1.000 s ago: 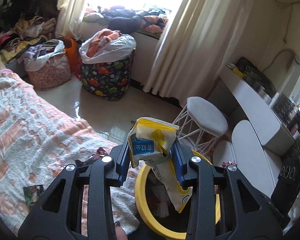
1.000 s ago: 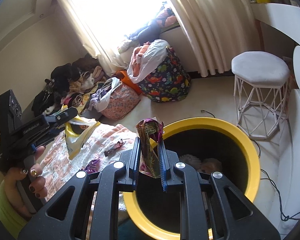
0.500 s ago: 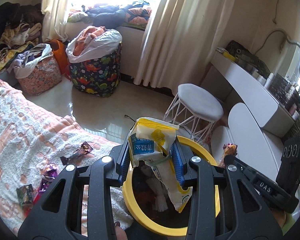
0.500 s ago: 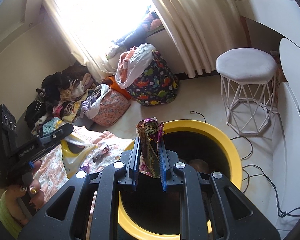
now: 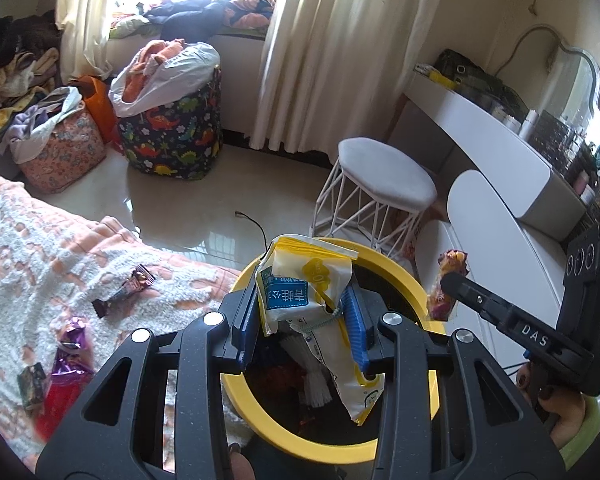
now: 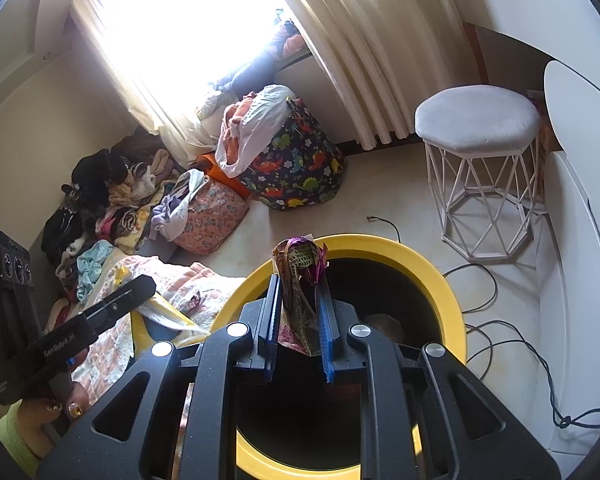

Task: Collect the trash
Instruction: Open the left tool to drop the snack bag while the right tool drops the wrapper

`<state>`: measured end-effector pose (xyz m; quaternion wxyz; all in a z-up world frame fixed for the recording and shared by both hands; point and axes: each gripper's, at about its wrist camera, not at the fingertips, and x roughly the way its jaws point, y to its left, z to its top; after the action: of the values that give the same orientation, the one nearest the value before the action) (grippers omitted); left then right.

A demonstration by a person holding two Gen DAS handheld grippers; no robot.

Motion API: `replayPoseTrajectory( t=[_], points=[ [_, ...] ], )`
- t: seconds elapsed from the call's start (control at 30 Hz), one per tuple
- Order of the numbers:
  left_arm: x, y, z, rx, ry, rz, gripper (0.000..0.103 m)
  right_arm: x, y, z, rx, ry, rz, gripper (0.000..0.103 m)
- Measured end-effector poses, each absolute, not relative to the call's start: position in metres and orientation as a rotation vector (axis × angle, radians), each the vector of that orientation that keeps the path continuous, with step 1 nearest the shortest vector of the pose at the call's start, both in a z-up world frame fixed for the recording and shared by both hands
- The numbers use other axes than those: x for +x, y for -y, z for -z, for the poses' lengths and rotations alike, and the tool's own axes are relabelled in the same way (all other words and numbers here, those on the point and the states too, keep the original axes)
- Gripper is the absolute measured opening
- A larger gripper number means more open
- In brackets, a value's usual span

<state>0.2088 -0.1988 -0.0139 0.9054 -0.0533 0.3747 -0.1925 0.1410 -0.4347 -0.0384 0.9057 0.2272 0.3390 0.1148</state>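
Observation:
My left gripper [image 5: 304,324] is shut on a white and yellow snack bag [image 5: 312,308] and holds it over the yellow-rimmed black bin [image 5: 396,268]. My right gripper [image 6: 298,320] is shut on a purple candy wrapper [image 6: 300,272] above the same bin [image 6: 432,276]. The right gripper also shows in the left wrist view [image 5: 448,284] with its wrapper [image 5: 446,288] over the bin's right rim. The left gripper shows at the left of the right wrist view [image 6: 144,286]. Several wrappers [image 5: 124,288] lie on the pink and white blanket [image 5: 40,240].
A white stool [image 5: 384,176] stands beyond the bin. A dinosaur-print laundry bag [image 5: 172,132] and a floral bag [image 5: 60,144] sit on the floor by the curtain. A white dressing table [image 5: 500,136] runs along the right. Cables [image 6: 500,344] lie on the floor.
Both grippers have moved over the bin's mouth with their trash still held. The right gripper has come into the left wrist view at the right.

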Motion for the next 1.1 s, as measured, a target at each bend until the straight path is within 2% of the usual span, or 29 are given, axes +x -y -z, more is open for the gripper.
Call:
replayPoseTrajectory(
  t=[0.73,0.97,1.1],
  points=[
    [0.219,0.226,0.065,-0.052,-0.906,0.457,0.030,0.157,0.445,0.073,0.504,-0.791,-0.200,0.022],
    [0.222,0.220,0.070,-0.073,-0.920,0.440,0.031,0.161,0.447,0.081,0.524,-0.820,-0.182,0.041],
    [0.221,0.214,0.065,-0.086,-0.901,0.426,0.060,0.160,0.444,0.081,0.522,-0.825,-0.178,0.049]
  ],
)
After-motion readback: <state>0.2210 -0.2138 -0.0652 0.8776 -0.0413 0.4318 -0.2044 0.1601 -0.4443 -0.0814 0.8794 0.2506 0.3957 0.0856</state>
